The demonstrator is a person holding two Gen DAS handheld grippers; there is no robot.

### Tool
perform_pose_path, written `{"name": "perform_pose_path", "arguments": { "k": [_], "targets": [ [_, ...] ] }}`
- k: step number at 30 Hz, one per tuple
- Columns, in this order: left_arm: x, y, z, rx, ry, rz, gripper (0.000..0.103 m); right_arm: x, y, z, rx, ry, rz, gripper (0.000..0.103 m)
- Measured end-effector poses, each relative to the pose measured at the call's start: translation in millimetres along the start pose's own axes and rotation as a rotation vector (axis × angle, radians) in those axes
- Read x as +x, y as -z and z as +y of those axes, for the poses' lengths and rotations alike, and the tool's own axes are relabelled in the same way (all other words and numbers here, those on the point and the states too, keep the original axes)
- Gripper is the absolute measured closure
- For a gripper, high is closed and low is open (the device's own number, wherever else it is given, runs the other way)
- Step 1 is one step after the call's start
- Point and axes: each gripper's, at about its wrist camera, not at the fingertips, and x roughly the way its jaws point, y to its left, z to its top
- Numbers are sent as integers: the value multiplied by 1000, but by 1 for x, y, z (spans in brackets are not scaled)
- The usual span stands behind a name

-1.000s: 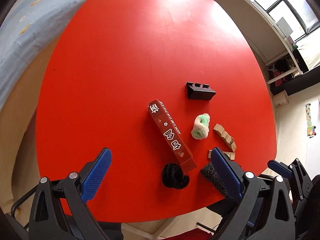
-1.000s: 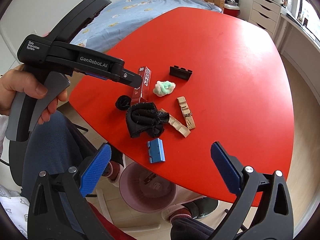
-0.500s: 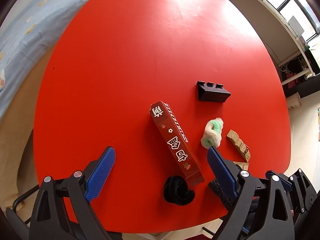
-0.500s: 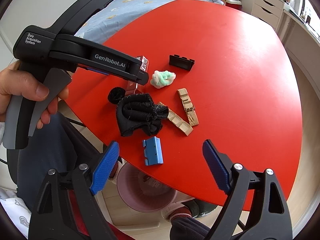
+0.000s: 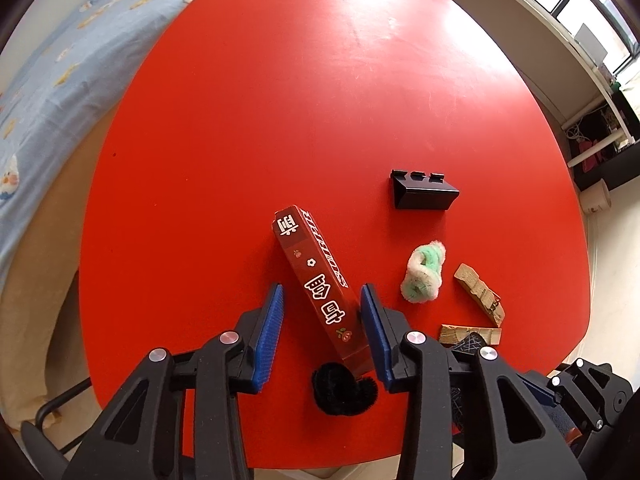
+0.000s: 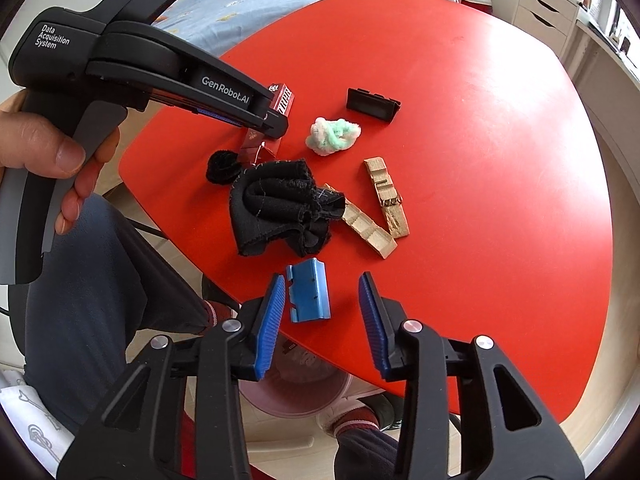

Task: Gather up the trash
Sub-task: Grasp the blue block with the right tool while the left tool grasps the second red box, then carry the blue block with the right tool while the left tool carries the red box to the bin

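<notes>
Broadly, the red desk [image 5: 280, 120] carries all the litter at its near edge. Largest of the pieces is the black cloth [image 6: 280, 208], crumpled at the desk's near-left part in the right wrist view, lying partly over a wooden clip [image 6: 370, 232]. The long red carton [image 5: 320, 288] lies flat, its long axis running from about eleven o'clock down to five o'clock in the left wrist view. The left claw [image 5: 322, 300] straddles that carton's lower half; its jaws have just been closing and now stand narrow, the right pad close against the carton's edge, a strip of desk showing between the left pad and the carton. A hand [image 6: 52, 160] grips that tool's handle. The right claw [image 6: 322, 292], likewise just narrowed, hangs over the blue plastic piece [image 6: 310, 294], which shows between its pads with a gap on each side, its long axis pointing toward twelve o'clock. A black fuzzy ring [image 5: 344, 390] touches the carton's near end.
</notes>
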Motion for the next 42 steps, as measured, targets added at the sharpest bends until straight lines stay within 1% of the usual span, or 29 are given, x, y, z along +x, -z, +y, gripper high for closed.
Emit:
{"name": "perform_pose_path", "arguments": {
  "k": [1,3,5,6,9,12,20,30,42],
  "targets": [
    [0,-1,0,1,4,-3,73,1,0,0,0,-2,2,72],
    [0,-2,3,6,16,-7,78,1,0,0,3,-10,-1,75],
    [0,-2,3,14,31,-12,81,1,-1,0,5,-10,-5,84],
    [1,-3,5,13,44,-15,82,0,-1,0,8,-11,-6,86],
    [4,-6,7,18,71,-29,85,0,-2,-1,16,-13,-7,86],
    [2,-5,8,22,81,-46,87,-2,-2,-4,26,-9,-10,86],
    [-15,5,12,56,93,-108,87,-8,-2,-8,45,1,-26,86],
    [-45,15,13,137,85,-194,87,-24,0,-9,64,16,-68,86],
    [-85,47,-2,259,92,-272,87,-55,3,-6,90,30,-134,86]
  ]
}}
